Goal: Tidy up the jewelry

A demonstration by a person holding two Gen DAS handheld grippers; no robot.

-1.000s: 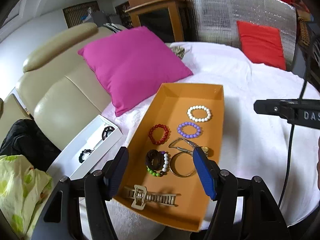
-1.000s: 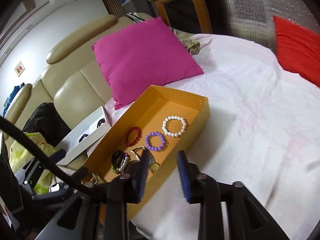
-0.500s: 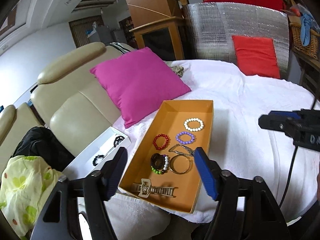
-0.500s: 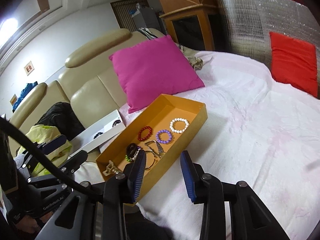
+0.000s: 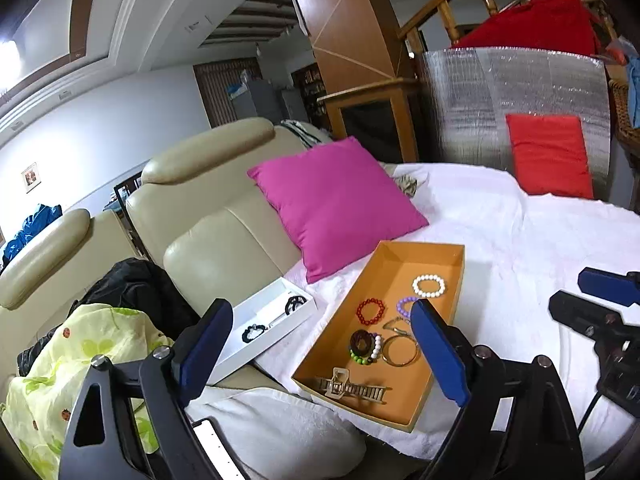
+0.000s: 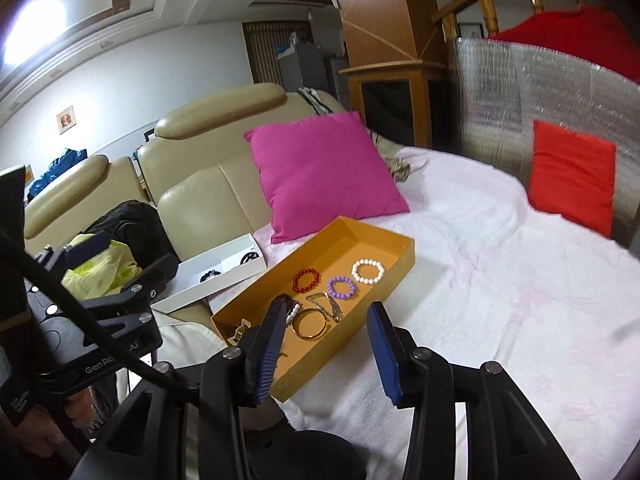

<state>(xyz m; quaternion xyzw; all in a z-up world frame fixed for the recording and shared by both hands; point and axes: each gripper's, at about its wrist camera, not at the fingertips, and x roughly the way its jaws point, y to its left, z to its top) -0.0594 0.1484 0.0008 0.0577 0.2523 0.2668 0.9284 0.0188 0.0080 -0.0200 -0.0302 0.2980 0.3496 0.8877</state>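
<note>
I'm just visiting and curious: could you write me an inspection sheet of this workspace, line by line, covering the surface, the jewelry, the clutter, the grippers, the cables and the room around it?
Surface: white cloth over a round top.
Job's things: orange tray holding a white bead bracelet, red bracelet, purple bracelet, gold bangle, mixed bead bundle and tan hair claw; white box with dark pieces beside it.
Clutter: pink cushion, red cushion, yellow-green cloth.
Grippers: left gripper and right gripper hover short of the tray, jaws opening, nothing between them.
Cables: black cable crossing the right view.
Surroundings: beige sofa, silver foil panel, wooden cabinet.
</note>
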